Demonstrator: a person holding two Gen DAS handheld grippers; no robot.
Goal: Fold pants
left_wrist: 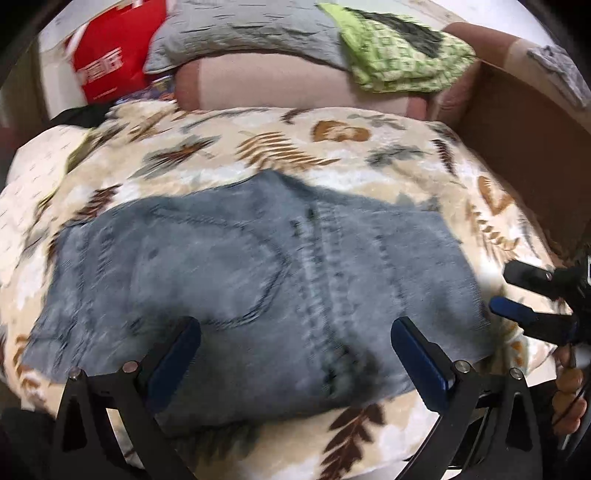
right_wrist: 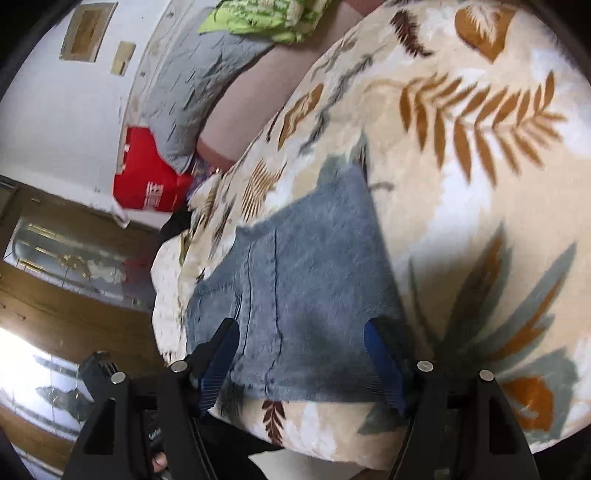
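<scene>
Your folded grey jeans [left_wrist: 236, 288] lie flat on the leaf-print blanket [left_wrist: 280, 147] covering the bed. Both your left gripper [left_wrist: 295, 354] and right gripper [right_wrist: 299, 354] hover over them, fingers spread wide, holding nothing. Beyond sit a grey pillow [left_wrist: 236, 33], a green checked cloth [left_wrist: 399, 55] and a red bag [left_wrist: 110, 62].

- Left wrist view looks forward and down, close over the pants [left_wrist: 236, 280] ahead of its gripper [left_wrist: 295, 354]
- Right wrist view, rolled sideways, sees the same pants [right_wrist: 295, 295] and blanket [right_wrist: 480, 206]
</scene>
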